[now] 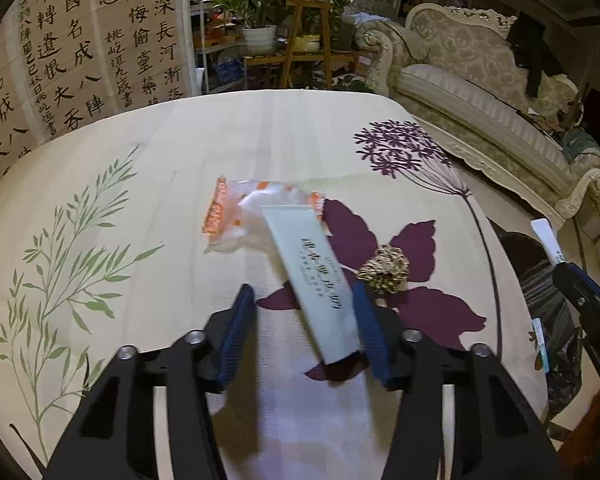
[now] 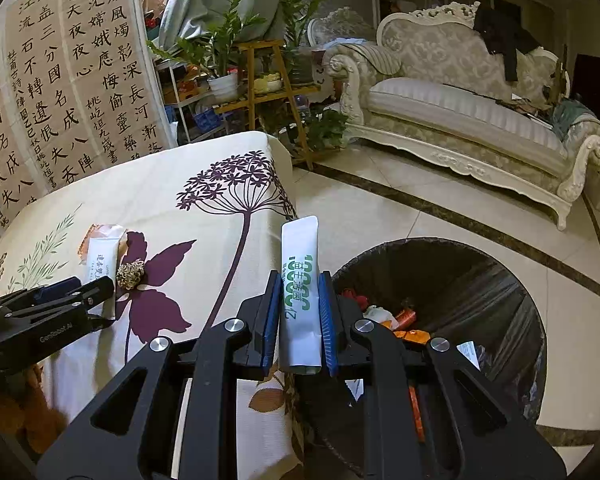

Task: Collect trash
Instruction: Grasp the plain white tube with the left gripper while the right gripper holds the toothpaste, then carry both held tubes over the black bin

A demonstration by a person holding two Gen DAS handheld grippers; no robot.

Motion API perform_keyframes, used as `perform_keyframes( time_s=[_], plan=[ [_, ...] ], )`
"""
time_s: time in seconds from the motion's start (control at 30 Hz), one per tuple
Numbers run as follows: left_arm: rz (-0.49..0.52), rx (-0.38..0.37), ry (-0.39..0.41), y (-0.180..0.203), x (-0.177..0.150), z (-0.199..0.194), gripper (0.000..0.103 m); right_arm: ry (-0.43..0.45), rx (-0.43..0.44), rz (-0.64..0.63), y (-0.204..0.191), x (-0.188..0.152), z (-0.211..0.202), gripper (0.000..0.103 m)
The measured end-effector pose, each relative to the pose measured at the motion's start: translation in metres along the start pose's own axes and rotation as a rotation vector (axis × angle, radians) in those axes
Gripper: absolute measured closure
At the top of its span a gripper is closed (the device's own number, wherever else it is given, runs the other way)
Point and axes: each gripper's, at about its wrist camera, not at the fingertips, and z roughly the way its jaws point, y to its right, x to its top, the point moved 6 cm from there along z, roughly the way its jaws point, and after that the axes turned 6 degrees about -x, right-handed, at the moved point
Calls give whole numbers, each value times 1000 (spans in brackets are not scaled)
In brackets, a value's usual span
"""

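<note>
My left gripper (image 1: 304,300) is open over the table, its blue pads on either side of a long white sachet (image 1: 314,280) with black print. The sachet lies across a clear orange-edged wrapper (image 1: 244,212). A crumpled gold ball (image 1: 384,268) lies just right of the sachet. My right gripper (image 2: 300,292) is shut on a white sachet with green print (image 2: 300,276), held upright beside the table edge, next to the bin (image 2: 460,280). The white sachet (image 2: 98,260), the gold ball (image 2: 131,274) and the left gripper (image 2: 76,288) show in the right wrist view.
The table wears a cream cloth (image 1: 180,160) with purple flowers and green leaves. The black-lined bin holds several wrappers (image 2: 404,320). A pale sofa (image 2: 460,112), a plant stand (image 2: 260,80) and a calligraphy screen (image 2: 60,80) stand behind.
</note>
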Motion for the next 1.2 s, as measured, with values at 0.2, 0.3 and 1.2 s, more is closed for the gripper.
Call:
perform_keyframes(
  time_s=[0.2,0.3,1.2],
  plan=[
    [-3,-56,-2,4,-1,-2,80,0,-1,0,-2,-1,0,84],
    [-15,-89,-2,3,-1,-5,86,0,-1,2,-2,-1,0,84],
    [9,-127,60,7,-16,-43,97,23,-11,10,3,-12,-35,84]
  ],
)
